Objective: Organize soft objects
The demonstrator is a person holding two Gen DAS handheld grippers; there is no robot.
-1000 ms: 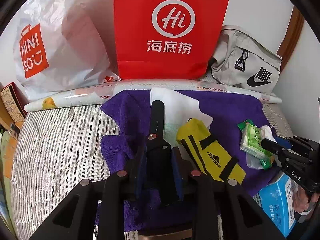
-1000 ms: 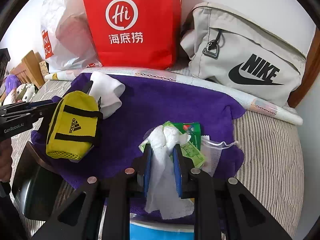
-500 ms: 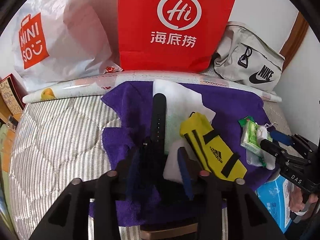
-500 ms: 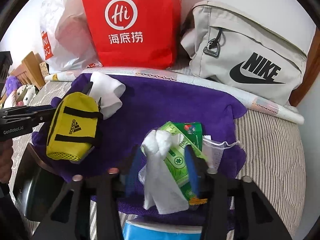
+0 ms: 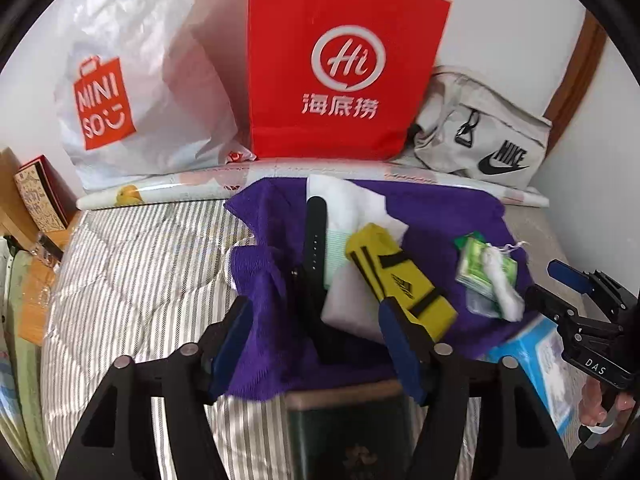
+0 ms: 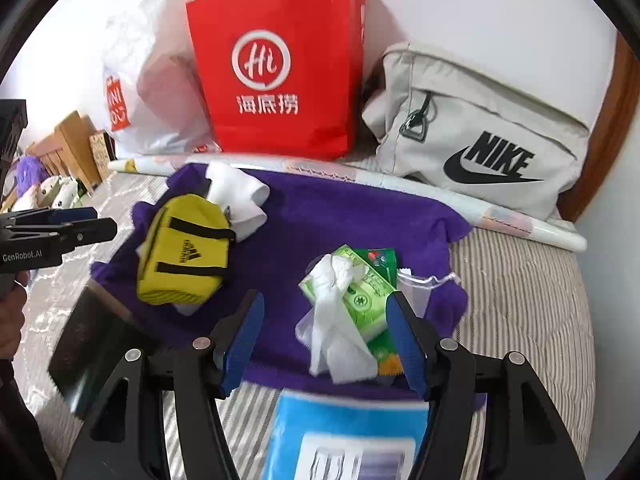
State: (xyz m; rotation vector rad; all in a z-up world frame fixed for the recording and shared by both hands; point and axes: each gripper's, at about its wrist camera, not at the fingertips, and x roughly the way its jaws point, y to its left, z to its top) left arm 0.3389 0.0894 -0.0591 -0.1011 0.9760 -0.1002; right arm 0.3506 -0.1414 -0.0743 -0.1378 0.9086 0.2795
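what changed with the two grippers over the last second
Both let go. The left gripper opened off the black watch strap; the right gripper opened off the white tissue on the green tissue pack. Both pulled back slightly. The yellow adidas pouch and purple towel stayed put.

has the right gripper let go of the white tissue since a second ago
Yes. The right gripper has opened and pulled back toward the blue box; the white tissue lies loose on the green tissue pack.
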